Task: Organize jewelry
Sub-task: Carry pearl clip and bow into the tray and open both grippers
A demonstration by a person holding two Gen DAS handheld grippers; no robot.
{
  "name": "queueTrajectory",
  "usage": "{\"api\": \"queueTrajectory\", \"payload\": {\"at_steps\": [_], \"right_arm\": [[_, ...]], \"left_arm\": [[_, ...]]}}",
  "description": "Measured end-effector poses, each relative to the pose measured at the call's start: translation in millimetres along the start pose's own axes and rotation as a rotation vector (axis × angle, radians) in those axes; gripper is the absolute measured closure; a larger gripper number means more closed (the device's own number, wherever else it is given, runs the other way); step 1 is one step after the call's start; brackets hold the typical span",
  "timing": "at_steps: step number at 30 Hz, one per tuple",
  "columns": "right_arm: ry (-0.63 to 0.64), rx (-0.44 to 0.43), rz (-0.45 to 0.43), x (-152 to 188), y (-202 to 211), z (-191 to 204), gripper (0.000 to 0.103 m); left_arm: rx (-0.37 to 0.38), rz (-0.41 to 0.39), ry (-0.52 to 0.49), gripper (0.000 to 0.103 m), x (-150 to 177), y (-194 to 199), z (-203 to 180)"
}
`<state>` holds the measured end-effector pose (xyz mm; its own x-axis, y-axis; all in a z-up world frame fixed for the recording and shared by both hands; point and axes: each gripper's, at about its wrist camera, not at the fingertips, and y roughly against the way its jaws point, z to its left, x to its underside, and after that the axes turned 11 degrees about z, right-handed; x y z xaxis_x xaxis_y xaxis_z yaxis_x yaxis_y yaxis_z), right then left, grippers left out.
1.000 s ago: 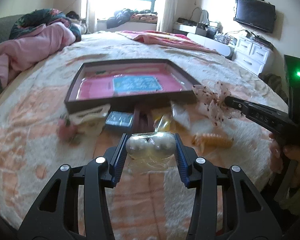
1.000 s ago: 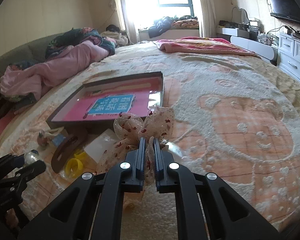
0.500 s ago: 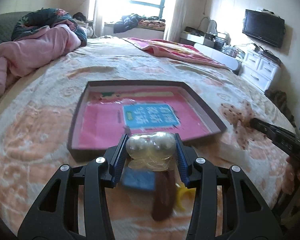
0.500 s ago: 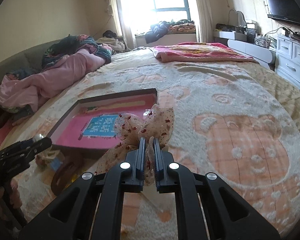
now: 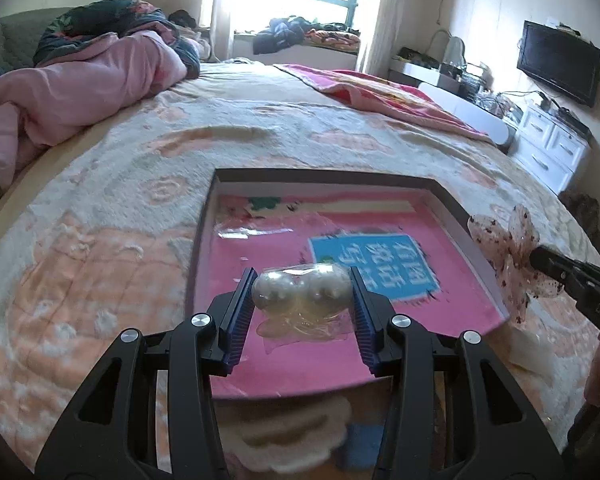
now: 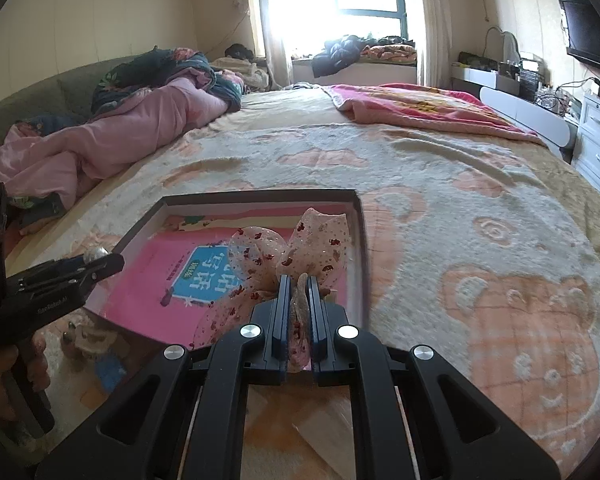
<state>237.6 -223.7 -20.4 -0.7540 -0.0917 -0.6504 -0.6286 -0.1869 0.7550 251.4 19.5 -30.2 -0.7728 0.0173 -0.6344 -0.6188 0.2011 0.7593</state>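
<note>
My left gripper (image 5: 301, 285) is shut on a clear bag with two large pearl beads (image 5: 300, 290), held over the near part of the shallow dark-rimmed box (image 5: 320, 176) with a pink, blue-labelled lining. My right gripper (image 6: 299, 286) is shut on a sheer pink bow with red specks (image 6: 288, 250), over the box's (image 6: 260, 196) near right corner. In the left wrist view the bow (image 5: 508, 258) and the right gripper (image 5: 540, 260) hang at the box's right rim. The left gripper (image 6: 100, 258) reaches in from the left in the right wrist view.
The box lies on a cream and peach fleece blanket (image 6: 480, 240) on a bed. Small items, a cream piece (image 5: 292, 432) and a blue packet (image 5: 360, 444), lie just before the box. A pink duvet (image 5: 72, 92) is heaped at the far left. A hand (image 6: 4, 380) holds the left gripper.
Both grippers have moved forward from above the loose items to over the box, each keeping its hold. The box now fills the near view and the loose items have slipped below.
</note>
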Motion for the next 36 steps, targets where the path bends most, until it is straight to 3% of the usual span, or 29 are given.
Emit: {"api": "queueTrajectory", "payload": {"at_steps": [13, 24, 31, 36], "right_arm": [[-0.032, 0.021, 0.080, -12.2, -48.7, 1.7, 0.095], [-0.039, 0.025, 0.110, -5.9, -56.9, -2.9, 0.092], [-0.032, 0.026, 0.090, -1.5, -50.1, -0.6, 0.075], [-0.034, 0.026, 0.062, 1.7, -38.3, -1.8, 0.056]], "left_arm": [[-0.002, 0.076, 0.021, 0.066, -6.9, -32.0, 12.1], [-0.002, 0.112, 0.013, 0.066, -4.2, -41.2, 11.0], [0.001, 0.108, 0.017, 0.064, -4.1, -40.6, 11.5], [-0.004, 0.095, 0.023, 0.053, -3.4, -36.8, 11.6]]}}
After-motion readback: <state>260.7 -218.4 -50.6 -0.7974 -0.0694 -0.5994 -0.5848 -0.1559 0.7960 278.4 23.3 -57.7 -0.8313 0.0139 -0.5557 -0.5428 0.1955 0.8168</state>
